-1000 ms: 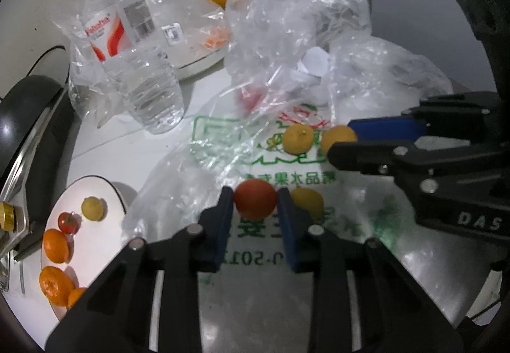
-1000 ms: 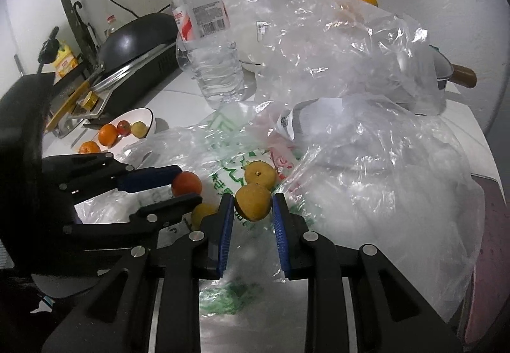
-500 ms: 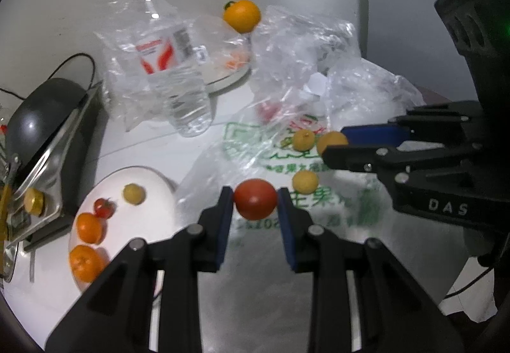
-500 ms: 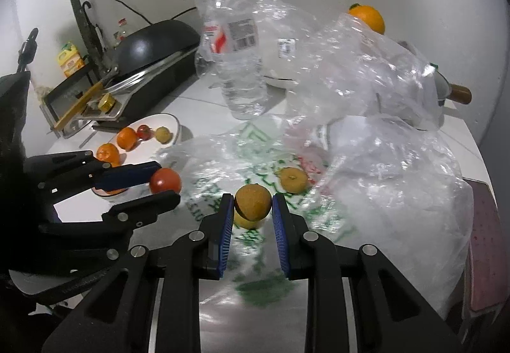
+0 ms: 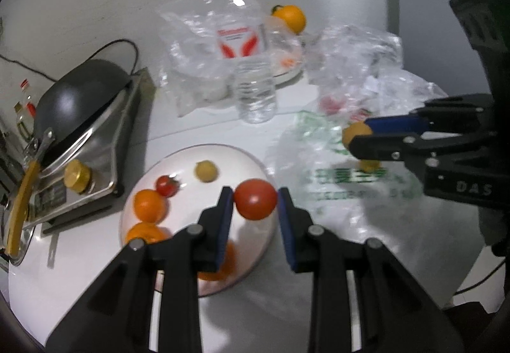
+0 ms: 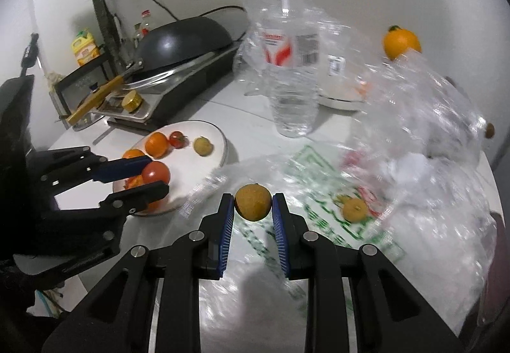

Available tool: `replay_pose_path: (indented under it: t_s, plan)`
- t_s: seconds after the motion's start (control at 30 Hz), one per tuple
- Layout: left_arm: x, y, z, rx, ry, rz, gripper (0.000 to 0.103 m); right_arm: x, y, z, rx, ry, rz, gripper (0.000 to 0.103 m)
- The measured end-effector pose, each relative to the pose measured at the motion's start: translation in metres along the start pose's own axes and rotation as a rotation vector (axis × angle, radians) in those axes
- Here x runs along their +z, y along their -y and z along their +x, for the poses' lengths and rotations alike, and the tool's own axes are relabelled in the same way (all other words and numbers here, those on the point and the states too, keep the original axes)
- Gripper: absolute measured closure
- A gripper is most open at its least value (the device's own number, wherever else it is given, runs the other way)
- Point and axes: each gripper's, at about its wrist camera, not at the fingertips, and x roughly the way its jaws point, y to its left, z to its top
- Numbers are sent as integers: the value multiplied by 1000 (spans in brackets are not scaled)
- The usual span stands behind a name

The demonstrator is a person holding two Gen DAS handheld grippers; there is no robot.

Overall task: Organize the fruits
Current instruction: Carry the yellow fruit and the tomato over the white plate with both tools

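The left tool (image 5: 255, 198) is clamped on a red tomato (image 5: 255, 199), its blue pads pressing both sides, and it hangs over the near right part of the white plate (image 5: 223, 152), presumably so the tomato can be lowered among the fruit gathered there. In the right wrist view the right tool (image 6: 252, 201) is closed on a round brownish-yellow fruit (image 6: 252, 201), held clear above the printed plastic bag (image 6: 322, 193) that lies flat on the counter (image 6: 242, 120); it sits just to the plate's right, likely next in line for the same plate.

The plate already carries two oranges (image 5: 149, 205) along its left side, a third orange partly hidden under the left tool, a cherry tomato (image 5: 166, 185) and a small yellowish fruit (image 5: 206, 171) toward its far rim. Its middle and right part are bare, which gives the tomato open room; the crowded left side is the place to avoid. One more yellow fruit (image 6: 354, 209) lies on the bag, and another shows dimly beneath the right tool in the left wrist view.

Beyond the plate, a stove with a black wok (image 5: 76, 104) hems in the counter's left edge. A clear water bottle (image 5: 248, 60) stands toward the back, crumpled clear bags (image 6: 424, 104) fill the right side, and a large orange (image 5: 288, 18) sits by the far wall. The free lane runs between bottle and plate.
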Motion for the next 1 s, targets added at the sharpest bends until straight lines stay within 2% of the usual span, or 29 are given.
replay_pose_path:
  t_s: [0.33,0.47,0.7,1.0]
  plan:
    - [5,-51,29,28,-8,-27,74,30,-38,31,45,-18,-80,76]
    - [10,-66,41,-9,-24,-50,74,39,-46,44,62,-25,-92,76]
    - [20,-77,60,7,-19,-42,74,51,-47,69,81,-47,-98,76]
    - [24,-85,92,-3,-69,-53,74,54,-42,100,108,-85,-96,76]
